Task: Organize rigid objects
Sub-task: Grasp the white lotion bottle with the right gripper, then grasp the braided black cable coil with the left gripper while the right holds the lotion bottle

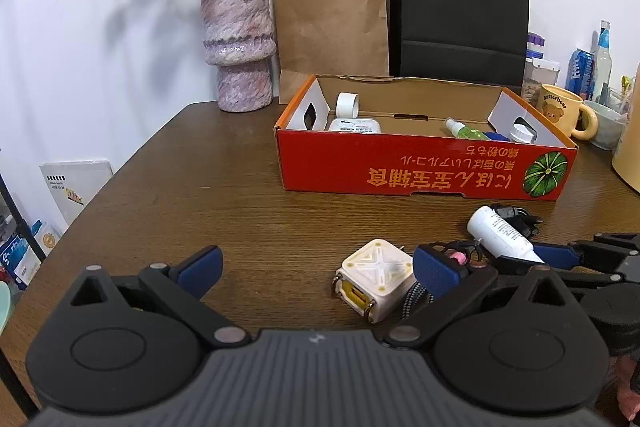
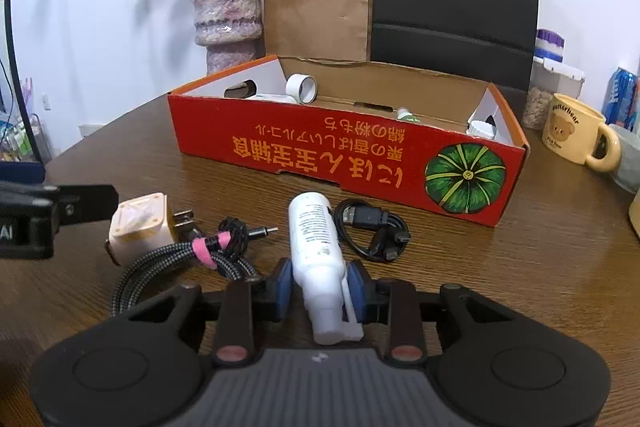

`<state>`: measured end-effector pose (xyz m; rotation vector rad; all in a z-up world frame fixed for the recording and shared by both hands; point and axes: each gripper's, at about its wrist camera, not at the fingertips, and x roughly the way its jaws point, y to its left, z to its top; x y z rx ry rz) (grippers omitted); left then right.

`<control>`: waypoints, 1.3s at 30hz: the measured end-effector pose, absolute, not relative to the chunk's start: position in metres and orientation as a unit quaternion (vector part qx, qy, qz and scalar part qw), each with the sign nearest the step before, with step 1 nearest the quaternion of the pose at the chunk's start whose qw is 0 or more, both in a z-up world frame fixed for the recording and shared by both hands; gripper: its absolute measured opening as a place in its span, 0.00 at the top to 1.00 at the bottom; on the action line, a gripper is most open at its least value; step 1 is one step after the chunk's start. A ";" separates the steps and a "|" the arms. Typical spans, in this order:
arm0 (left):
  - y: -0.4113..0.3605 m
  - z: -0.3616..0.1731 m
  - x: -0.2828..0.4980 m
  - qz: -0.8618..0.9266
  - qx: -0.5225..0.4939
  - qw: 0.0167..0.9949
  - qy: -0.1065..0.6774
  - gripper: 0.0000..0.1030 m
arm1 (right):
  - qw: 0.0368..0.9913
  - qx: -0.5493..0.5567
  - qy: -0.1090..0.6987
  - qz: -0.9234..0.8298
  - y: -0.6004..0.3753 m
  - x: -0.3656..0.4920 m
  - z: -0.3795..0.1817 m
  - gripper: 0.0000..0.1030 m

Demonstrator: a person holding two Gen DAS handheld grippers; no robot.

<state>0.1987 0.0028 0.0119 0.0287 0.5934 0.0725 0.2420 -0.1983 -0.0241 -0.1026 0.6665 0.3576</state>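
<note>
A red cardboard box [image 1: 400, 167] [image 2: 320, 155] stands open on the brown table, with a white tape roll [image 1: 347, 104], a green spray bottle [image 1: 464, 129] and other small items inside. My right gripper [image 2: 320, 287] is shut on a white bottle [image 2: 318, 247], which lies in front of the box; it also shows in the left wrist view [image 1: 500, 233]. My left gripper [image 1: 316, 269] is open and empty, its right finger beside a cream wall charger [image 1: 376, 281] [image 2: 140, 223]. A braided cable with a pink tie [image 2: 200, 251] and a black cable [image 2: 372, 227] lie nearby.
A pink vase of dried flowers [image 1: 240, 43], a brown paper bag [image 1: 332, 23] and a black bag [image 1: 460, 11] stand behind the box. A yellow bear mug [image 2: 576, 133], jars and cans sit at the right. The table edge [image 1: 120, 179] curves at the left.
</note>
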 end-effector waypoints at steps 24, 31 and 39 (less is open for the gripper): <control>0.002 0.006 0.201 0.041 0.014 0.953 0.299 0.00 | 0.955 -0.035 0.241 0.169 -0.215 0.201 0.005 0.74; -0.005 0.004 0.198 0.039 0.009 0.953 0.301 0.00 | 0.961 -0.022 0.225 0.161 -0.227 0.195 0.013 0.74; -0.030 0.000 0.189 0.013 0.010 0.949 0.314 0.00 | 0.964 -0.015 0.214 0.155 -0.240 0.192 0.017 0.74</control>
